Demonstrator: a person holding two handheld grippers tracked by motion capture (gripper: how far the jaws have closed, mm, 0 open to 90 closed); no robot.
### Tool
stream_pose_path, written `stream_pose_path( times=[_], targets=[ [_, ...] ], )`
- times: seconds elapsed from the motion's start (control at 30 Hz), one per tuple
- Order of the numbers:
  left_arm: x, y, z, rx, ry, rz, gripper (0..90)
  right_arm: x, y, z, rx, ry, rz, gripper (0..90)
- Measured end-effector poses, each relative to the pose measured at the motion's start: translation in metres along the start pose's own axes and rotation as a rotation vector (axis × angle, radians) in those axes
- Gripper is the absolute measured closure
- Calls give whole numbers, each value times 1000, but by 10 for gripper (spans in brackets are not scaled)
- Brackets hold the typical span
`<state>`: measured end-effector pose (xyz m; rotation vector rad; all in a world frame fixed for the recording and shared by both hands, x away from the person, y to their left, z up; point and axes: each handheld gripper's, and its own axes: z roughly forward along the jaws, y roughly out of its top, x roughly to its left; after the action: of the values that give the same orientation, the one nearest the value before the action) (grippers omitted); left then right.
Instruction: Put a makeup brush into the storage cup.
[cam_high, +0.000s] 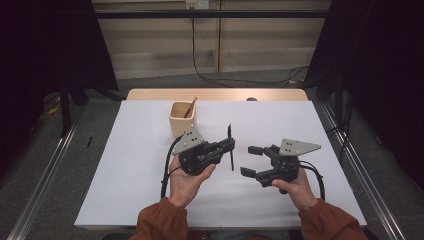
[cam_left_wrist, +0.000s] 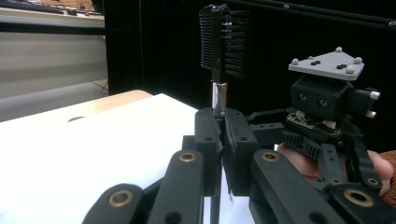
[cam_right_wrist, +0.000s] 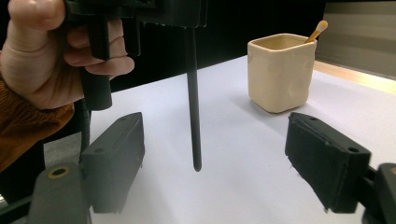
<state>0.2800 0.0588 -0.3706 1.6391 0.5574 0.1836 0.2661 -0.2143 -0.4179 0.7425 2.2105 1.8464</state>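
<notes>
The white surface (cam_high: 135, 165) is lying across a wooden tabletop (cam_high: 150, 94), whose far edge is showing beyond it. Near the far middle of the surface, a cream square cup (cam_high: 182, 120) is standing upright with a thin wooden stick (cam_high: 190, 107) leaning out of it.

The left gripper (cam_high: 231, 146) is sitting in the person's left hand (cam_high: 187, 181), just in front of the cup, with its fingers (cam_left_wrist: 208, 140) pressed together on a black comb (cam_high: 230, 148). They are pinching the comb where its metal neck (cam_left_wrist: 218, 99) meets the handle, so the toothed head (cam_left_wrist: 223, 42) is standing above the fingers in the left gripper view while the slim handle (cam_right_wrist: 193, 102) is hanging below them, its tip just above the surface in the right gripper view.

The right gripper (cam_high: 251, 161) is resting in the right hand (cam_high: 297, 187), near the comb and pointing toward it. Its fingers (cam_right_wrist: 116, 158) are spread wide and gripping nothing; the comb handle is hanging beyond them, between the two in that view, touching neither.
</notes>
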Motion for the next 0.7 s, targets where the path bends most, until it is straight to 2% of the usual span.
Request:
stream_pose_path(
  times=[0.07,0.13,0.27,0.33,0.4,0.53,0.6,0.7],
  targets=[
    [1,-1,-2,5,3,2,858,0,0,-1,5,8,-4,101],
    [3,-1,-4,6,8,-1,858,1,0,-2,5,-2,-12,94],
    [5,-1,-8,4,15,-3,858,-2,1,-4,8,-19,3,80],
    [7,0,-10,4,17,0,857,-3,2,-7,9,-36,-12,73],
    [8,1,-12,2,20,-2,857,-6,2,-11,0,-48,1,60],
    [11,2,-17,-2,24,-11,858,-6,0,-19,13,-89,-9,31],
    [13,2,-20,-1,31,-14,858,-5,-6,-23,-23,-112,1,34],
    [15,2,-25,-2,40,-12,858,-3,-13,-28,-39,-159,-6,30]
  ],
)
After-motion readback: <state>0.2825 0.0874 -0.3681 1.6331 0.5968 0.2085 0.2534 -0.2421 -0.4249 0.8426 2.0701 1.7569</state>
